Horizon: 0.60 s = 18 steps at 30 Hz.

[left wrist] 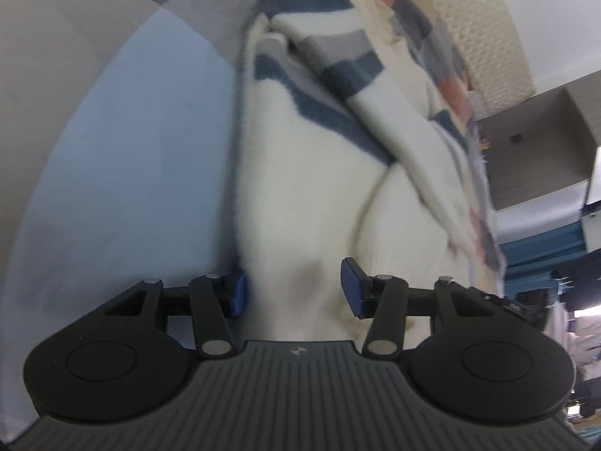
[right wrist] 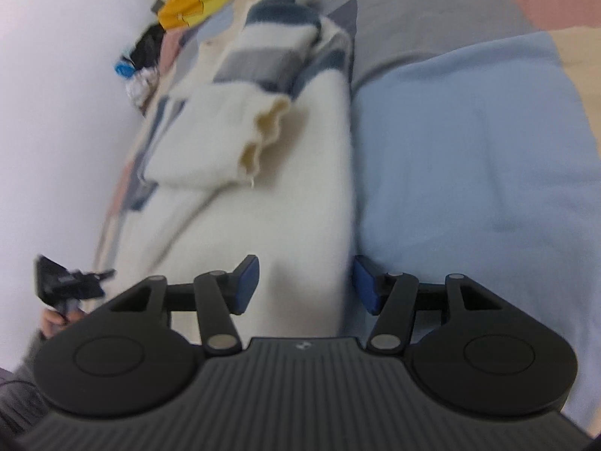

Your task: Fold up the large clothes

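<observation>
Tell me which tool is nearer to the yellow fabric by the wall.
Right. Only the right tool has the yellow fabric in view, far ahead beyond the white striped sweater it straddles. The left tool also straddles the sweater; no yellow fabric shows there, so this is hedged.

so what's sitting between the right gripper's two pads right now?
In the right wrist view, the hem end of the cream sweater lies between the right gripper pads; its long edge runs by the right pad, with light blue bedding beyond. Jaws open, not pressing.
</observation>
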Each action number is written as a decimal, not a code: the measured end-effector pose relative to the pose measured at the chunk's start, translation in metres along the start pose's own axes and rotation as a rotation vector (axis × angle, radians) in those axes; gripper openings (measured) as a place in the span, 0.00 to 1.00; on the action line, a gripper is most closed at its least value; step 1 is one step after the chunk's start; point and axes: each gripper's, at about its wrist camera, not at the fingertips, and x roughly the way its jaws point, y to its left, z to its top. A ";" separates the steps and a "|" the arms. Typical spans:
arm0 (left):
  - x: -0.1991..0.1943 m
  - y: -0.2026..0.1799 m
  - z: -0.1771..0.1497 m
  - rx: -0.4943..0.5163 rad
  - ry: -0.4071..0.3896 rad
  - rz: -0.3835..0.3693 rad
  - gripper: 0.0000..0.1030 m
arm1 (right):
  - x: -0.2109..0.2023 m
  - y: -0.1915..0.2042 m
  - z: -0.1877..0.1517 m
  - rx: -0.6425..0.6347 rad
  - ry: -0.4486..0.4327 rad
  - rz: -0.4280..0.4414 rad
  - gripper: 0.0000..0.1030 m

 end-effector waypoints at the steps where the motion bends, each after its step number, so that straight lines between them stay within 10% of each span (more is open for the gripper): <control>1: 0.003 0.000 0.001 0.007 -0.004 -0.003 0.53 | 0.002 -0.002 0.001 0.004 0.000 0.017 0.56; 13: 0.015 -0.021 -0.008 0.197 0.151 -0.018 0.53 | 0.017 0.026 -0.013 -0.154 0.194 0.119 0.56; 18: 0.025 -0.043 -0.018 0.294 0.258 0.036 0.53 | 0.028 0.041 -0.031 -0.223 0.336 0.128 0.37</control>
